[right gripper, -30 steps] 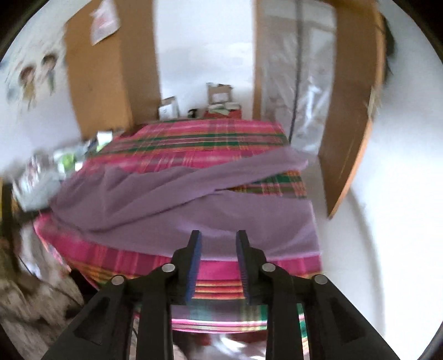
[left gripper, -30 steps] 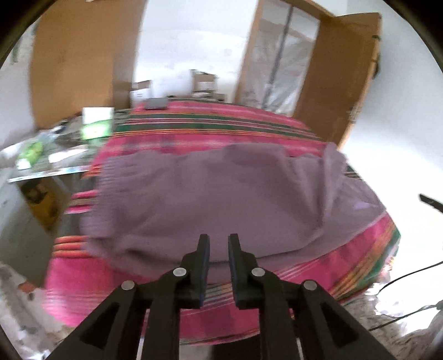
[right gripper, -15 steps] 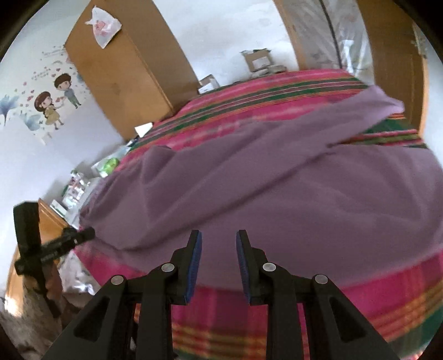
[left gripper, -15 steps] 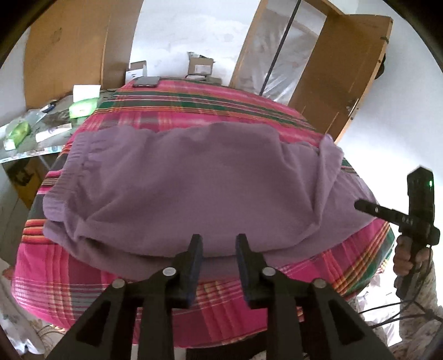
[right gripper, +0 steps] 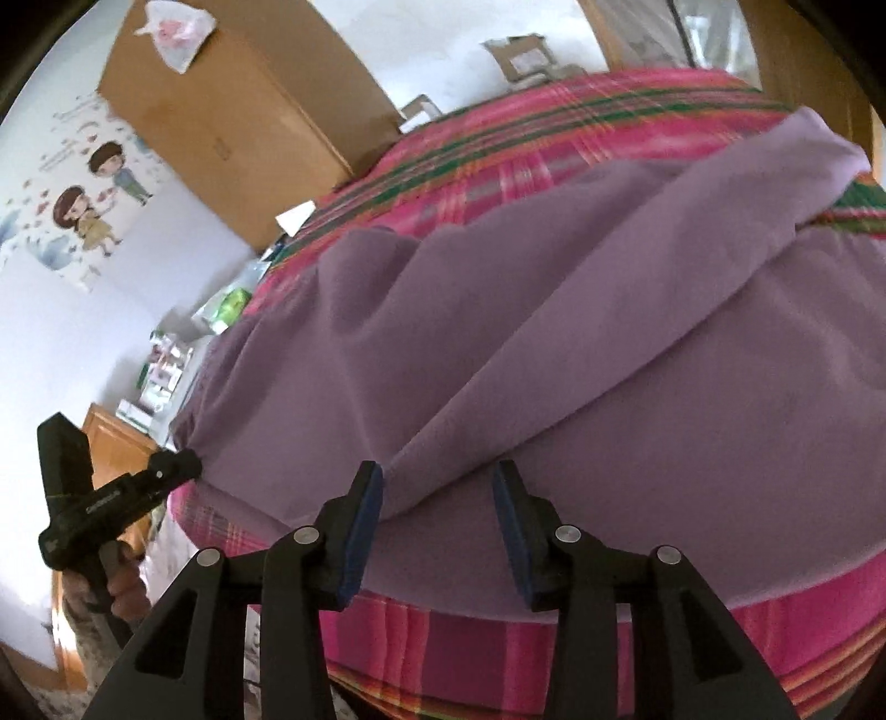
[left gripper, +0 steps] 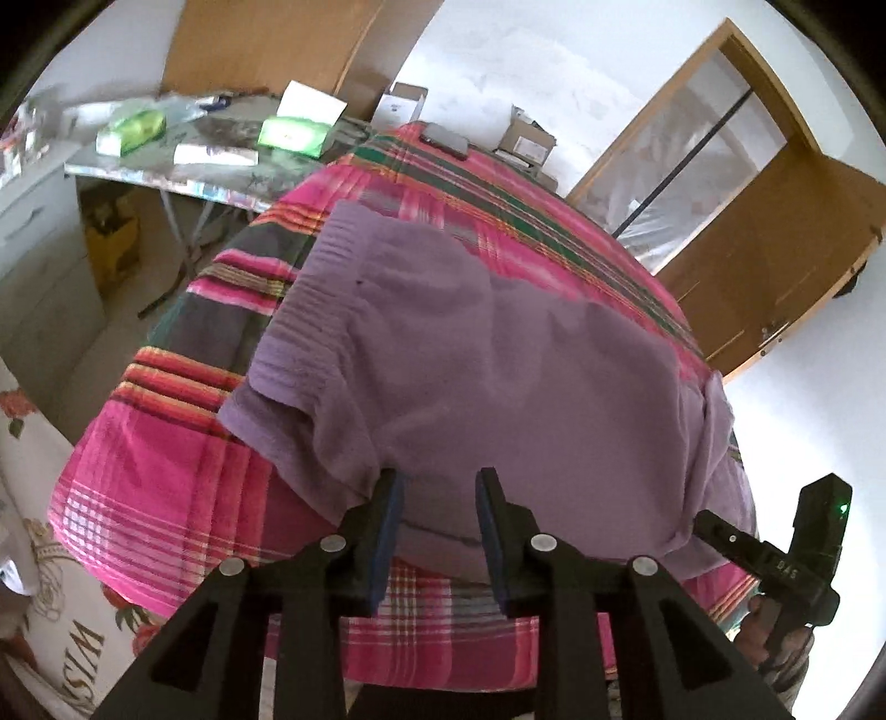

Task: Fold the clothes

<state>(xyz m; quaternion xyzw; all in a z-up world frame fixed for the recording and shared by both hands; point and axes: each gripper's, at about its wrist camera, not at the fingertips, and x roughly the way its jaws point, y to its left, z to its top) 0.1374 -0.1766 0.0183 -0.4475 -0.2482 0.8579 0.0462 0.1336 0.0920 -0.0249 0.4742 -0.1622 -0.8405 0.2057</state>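
A purple garment (left gripper: 498, 360) with a ribbed waistband on its left end lies spread on a pink plaid bedcover (left gripper: 166, 471). My left gripper (left gripper: 437, 498) hovers at the garment's near hem. Its jaws are opening, the cloth lies between the tips and the pads do not press on it. In the right wrist view the same garment (right gripper: 554, 332) shows a long diagonal fold that ends at my right gripper (right gripper: 437, 493). Its jaws are also opening, with no grip on the fabric. Each gripper also shows in the other's view, the right gripper (left gripper: 775, 554) and the left gripper (right gripper: 111, 498), each at one near end of the garment.
A cluttered side table (left gripper: 194, 138) with green packets stands left of the bed before a wooden wardrobe (left gripper: 266, 44). A phone (left gripper: 443, 138) lies at the bed's far edge, with boxes (left gripper: 526, 138) behind. An open wooden door (left gripper: 775, 232) is at the right. A hand (right gripper: 122, 587) holds the left gripper.
Both grippers have come down and closer to the garment's near edge, and both sets of jaws have widened. The left view has rolled, so the bed now looks tilted.
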